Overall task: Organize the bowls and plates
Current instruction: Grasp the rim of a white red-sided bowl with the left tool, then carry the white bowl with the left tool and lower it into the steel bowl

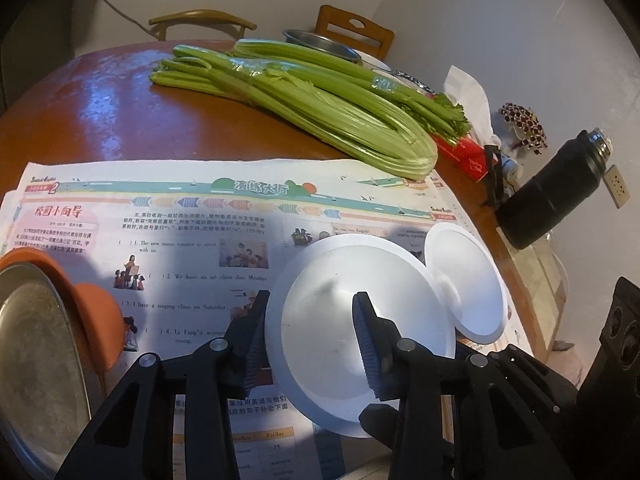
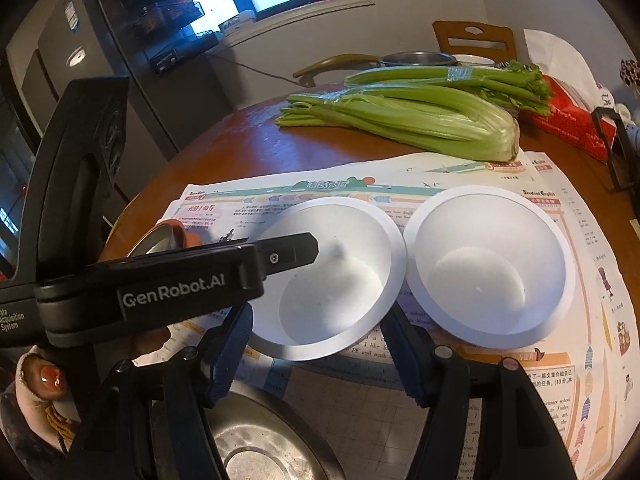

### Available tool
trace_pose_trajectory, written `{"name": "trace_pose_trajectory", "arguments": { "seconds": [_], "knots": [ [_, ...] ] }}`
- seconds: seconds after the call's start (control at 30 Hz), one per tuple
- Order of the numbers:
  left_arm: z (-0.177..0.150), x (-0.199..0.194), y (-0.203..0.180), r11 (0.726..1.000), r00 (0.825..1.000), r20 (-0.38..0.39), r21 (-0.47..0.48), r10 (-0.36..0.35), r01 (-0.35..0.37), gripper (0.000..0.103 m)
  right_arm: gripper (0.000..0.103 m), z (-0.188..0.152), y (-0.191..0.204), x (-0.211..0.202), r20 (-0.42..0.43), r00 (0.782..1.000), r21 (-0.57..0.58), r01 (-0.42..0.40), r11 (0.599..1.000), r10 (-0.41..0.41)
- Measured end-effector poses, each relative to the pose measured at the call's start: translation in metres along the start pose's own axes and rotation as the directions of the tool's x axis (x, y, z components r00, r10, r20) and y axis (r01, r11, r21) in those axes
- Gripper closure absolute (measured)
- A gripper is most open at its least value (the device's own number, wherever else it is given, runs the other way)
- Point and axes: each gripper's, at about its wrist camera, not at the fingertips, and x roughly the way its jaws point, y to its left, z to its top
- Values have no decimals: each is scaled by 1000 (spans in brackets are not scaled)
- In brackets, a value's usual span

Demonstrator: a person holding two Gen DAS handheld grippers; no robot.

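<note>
Two white foam bowls sit side by side on a newspaper [image 1: 180,220]. My left gripper [image 1: 311,296] is shut on the wall of the nearer white bowl [image 1: 320,368], with one finger inside it and the other against the outer rim. From the right wrist view that inner finger [image 2: 296,252] reaches over the same bowl [image 2: 332,292]. The second white bowl [image 1: 468,280] [image 2: 488,272] stands free beside it. My right gripper [image 2: 317,308] is open, its blue-padded fingers apart over the held bowl's near rim. An orange bowl [image 1: 100,312] [image 2: 176,228] holds a steel plate [image 1: 36,352].
A steel dish [image 2: 256,448] lies under my right gripper by the table's near edge. Celery [image 1: 320,108] [image 2: 420,116] covers the far half of the round wooden table. A black flask [image 1: 552,196], a red tissue box [image 2: 572,128] and a steel basin [image 1: 320,44] stand along the far edge.
</note>
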Motion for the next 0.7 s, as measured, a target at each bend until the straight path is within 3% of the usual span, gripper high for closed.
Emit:
{"name": "trace_pose_trajectory", "arguments": {
  "seconds": [0.7],
  "knots": [
    [-21,-60,-17,999,996,88,31,-11,9,61,36,-8,22,-47,81,996,-63,-16,998,21]
  ]
}}
